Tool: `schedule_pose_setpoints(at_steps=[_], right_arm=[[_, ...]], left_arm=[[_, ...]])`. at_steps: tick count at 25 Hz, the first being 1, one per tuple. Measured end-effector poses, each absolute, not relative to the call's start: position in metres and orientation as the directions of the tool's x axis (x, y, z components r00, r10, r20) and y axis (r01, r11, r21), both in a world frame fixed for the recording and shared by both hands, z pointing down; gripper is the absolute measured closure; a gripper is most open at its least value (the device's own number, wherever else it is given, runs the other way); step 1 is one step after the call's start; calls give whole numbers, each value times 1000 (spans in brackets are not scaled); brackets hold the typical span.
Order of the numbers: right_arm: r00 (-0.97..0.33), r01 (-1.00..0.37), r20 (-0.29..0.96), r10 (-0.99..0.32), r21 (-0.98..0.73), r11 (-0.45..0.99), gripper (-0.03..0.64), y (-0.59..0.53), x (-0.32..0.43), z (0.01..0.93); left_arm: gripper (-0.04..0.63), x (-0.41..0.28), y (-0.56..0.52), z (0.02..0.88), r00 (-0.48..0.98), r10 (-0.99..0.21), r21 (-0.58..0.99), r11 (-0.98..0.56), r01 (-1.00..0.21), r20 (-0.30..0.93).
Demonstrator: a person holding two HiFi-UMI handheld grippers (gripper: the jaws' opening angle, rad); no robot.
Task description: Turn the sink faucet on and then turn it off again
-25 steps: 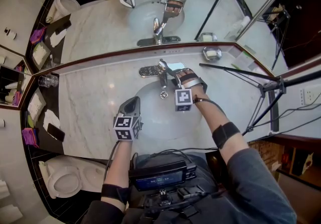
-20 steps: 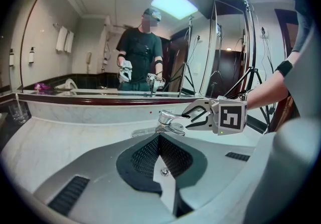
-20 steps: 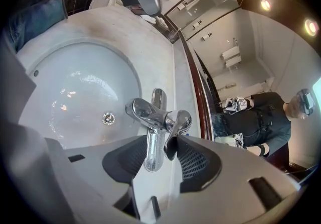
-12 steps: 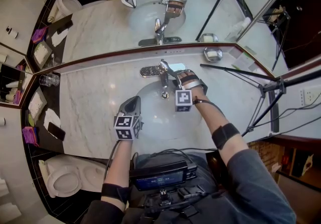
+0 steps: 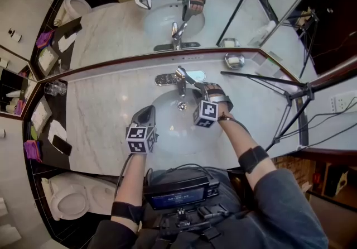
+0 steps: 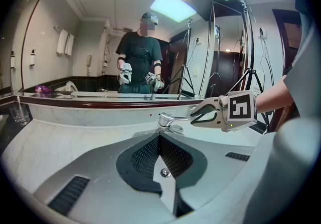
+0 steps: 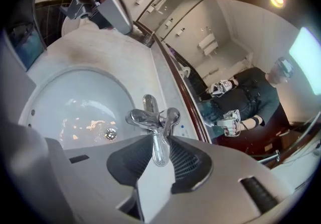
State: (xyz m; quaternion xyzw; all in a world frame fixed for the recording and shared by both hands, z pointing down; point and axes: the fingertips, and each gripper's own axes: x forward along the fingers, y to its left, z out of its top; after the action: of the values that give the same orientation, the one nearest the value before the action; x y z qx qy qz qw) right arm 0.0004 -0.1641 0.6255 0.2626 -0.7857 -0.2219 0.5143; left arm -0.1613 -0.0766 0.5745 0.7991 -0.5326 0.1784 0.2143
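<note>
The chrome faucet [image 5: 179, 80] stands at the back of the white basin [image 5: 167, 125]. Its lever [image 7: 159, 150] points toward me and lies between the pads of my right gripper [image 5: 196, 86], whose jaws are closing on it; the pads touch it on both sides. The left gripper view shows the same grip from the side, right gripper [image 6: 199, 113] against the faucet [image 6: 168, 120]. No water runs from the spout [image 7: 149, 103]. My left gripper [image 5: 146, 115] hangs shut and empty over the basin's front left rim; the right gripper view shows the left gripper [image 7: 124, 26] too.
A mirror runs along the back of the marble counter [image 5: 106, 119]. A soap dish [image 5: 234, 61] sits back right, a glass [image 5: 51, 89] far left, a phone [image 5: 61, 145] on the dark ledge. A tripod [image 5: 290, 94] reaches over the right side. A toilet [image 5: 70, 200] stands lower left.
My right gripper's jaws have narrowed onto the lever, and the hand has rolled and risen a little. The left gripper has stayed put.
</note>
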Motion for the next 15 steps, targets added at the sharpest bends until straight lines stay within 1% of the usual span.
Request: schedule_pose_setpoints(at_steps=[2, 4, 10, 12, 15], right_arm=[[-340, -264, 672, -657, 603, 753, 559, -162, 8, 616], [-342, -333, 664, -665, 576, 746, 597, -160, 15, 607], [-365, -537, 638, -678, 452, 713, 597, -148, 32, 589], [-389, -613, 625, -677, 373, 697, 598, -143, 36, 581], [-438, -730, 599, -670, 199, 654, 598, -134, 41, 564]], left_arm=[[591, -159, -77, 573, 372, -777, 152, -344, -927, 508], [591, -158, -78, 569, 373, -780, 148, -348, -926, 502], [591, -157, -75, 558, 377, -789, 137, -357, -924, 485], [591, -157, -74, 554, 378, -793, 137, -358, -924, 478], [591, -155, -72, 550, 384, -796, 140, -362, -922, 468]])
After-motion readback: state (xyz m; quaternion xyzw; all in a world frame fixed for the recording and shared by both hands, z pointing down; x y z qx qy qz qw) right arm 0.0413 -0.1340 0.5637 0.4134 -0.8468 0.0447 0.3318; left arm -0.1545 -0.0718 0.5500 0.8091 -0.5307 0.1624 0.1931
